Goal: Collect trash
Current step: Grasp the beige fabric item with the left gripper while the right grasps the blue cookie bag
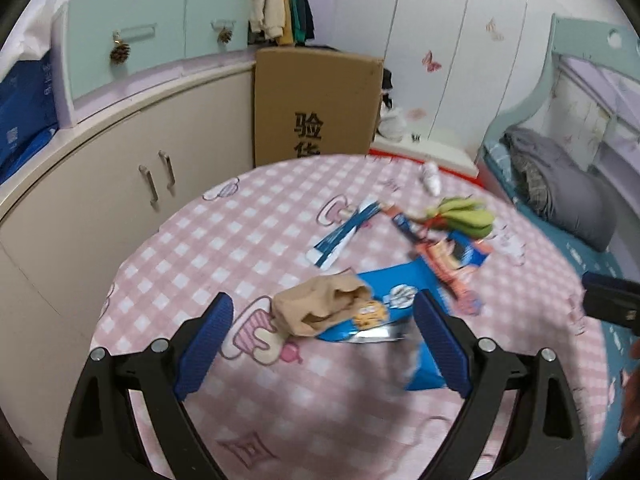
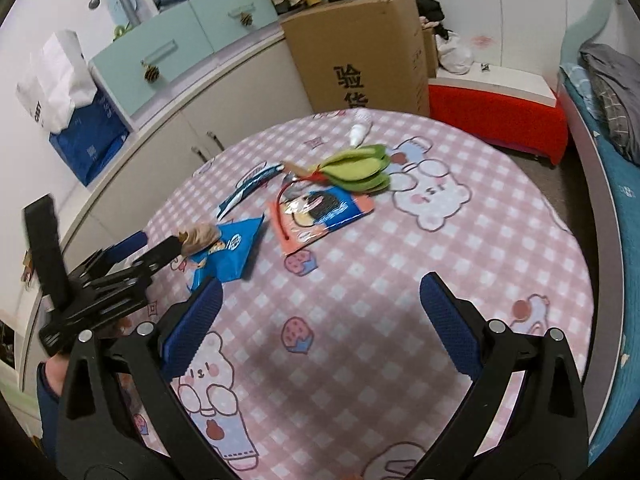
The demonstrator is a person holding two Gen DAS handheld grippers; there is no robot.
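Note:
A round table with a pink checked cloth [image 1: 240, 240] [image 2: 440, 260] carries the litter. My left gripper [image 1: 324, 300] [image 2: 160, 238] is open, and between its blue pads I see a crumpled brown paper bag [image 1: 320, 308] [image 2: 200, 236] lying on a blue cookie wrapper [image 1: 396, 300] [image 2: 232, 252]; the pads do not press on either. Farther back lie a blue-and-white strip wrapper [image 1: 344, 232] [image 2: 248, 188], an orange snack wrapper [image 1: 452, 260] [image 2: 320, 216], a green felt leaf bundle [image 1: 464, 216] [image 2: 360, 168] and a small white bottle [image 1: 430, 176] [image 2: 360, 124]. My right gripper [image 2: 320, 282] is open over bare cloth.
A tall cardboard box [image 1: 316, 104] [image 2: 360, 48] stands behind the table. Beige cabinets [image 1: 120, 184] run along the left, with a blue bag [image 2: 88, 140] on top. A red stool [image 2: 500, 120] and a bed [image 1: 560, 192] are to the right.

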